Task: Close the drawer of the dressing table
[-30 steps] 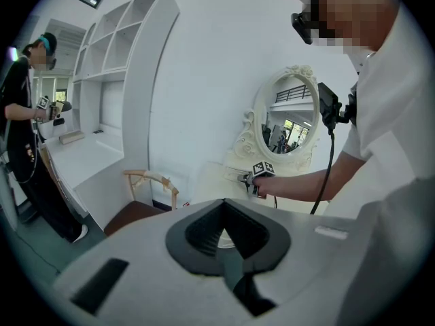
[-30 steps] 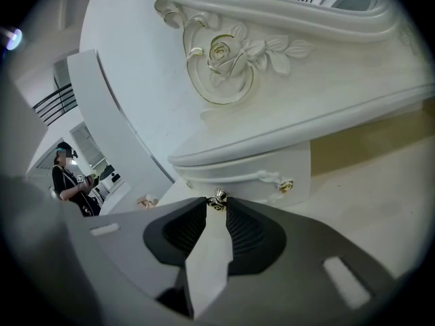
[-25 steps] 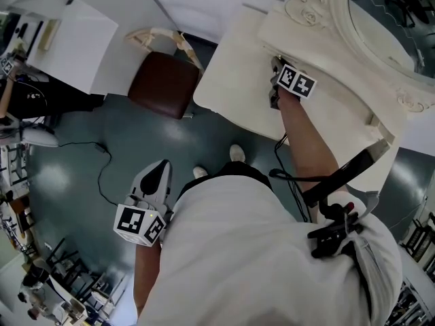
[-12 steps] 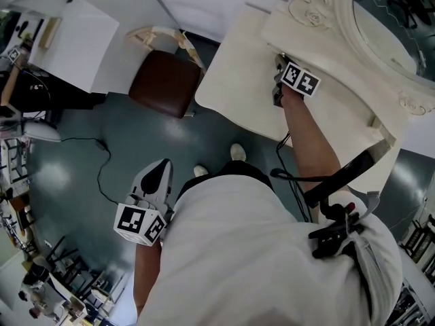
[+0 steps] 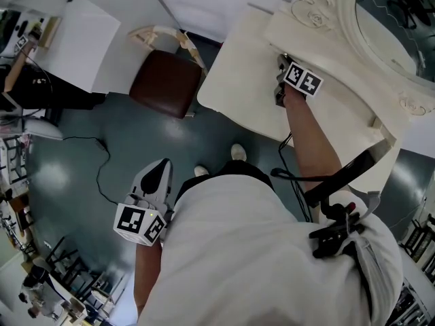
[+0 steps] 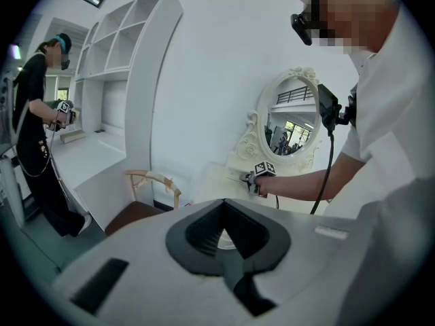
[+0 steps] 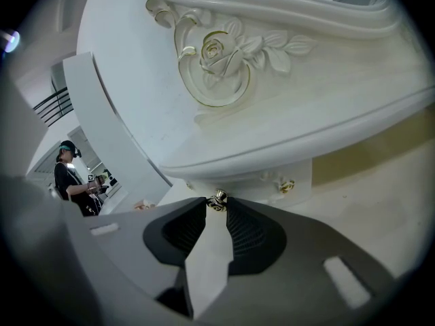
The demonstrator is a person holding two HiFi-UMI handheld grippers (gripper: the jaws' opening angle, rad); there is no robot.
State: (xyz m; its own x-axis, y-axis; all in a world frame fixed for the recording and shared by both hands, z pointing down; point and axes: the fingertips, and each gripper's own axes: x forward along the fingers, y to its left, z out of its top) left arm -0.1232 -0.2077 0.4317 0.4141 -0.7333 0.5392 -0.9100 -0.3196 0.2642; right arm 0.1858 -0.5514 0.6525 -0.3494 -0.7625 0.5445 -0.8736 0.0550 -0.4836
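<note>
1. Hardly anything has moved since the earlier head views: the right gripper (image 7: 217, 208) keeps its place at the mirror's base, and only the camera has drifted a little.
2. Small white drawer (image 7: 251, 182): set under the carved rose-patterned shelf (image 7: 224, 66) of the oval mirror (image 5: 380, 53), at the back of the cream dressing-table top (image 5: 231, 80). Its little gold knob (image 7: 217, 200) is clamped between the right jaw tips.
3. Reading: a steady grip with no travel suggests the drawer is at or near home. Whether its front sits flush cannot be told.
4. Contents: no drawer interior shows in any view.
5. Left gripper (image 6: 222, 202): jaws together and empty, held low over the grey-green floor (image 5: 81, 175), well apart from the table, near the brown-cushioned chair (image 5: 165, 83).
</note>
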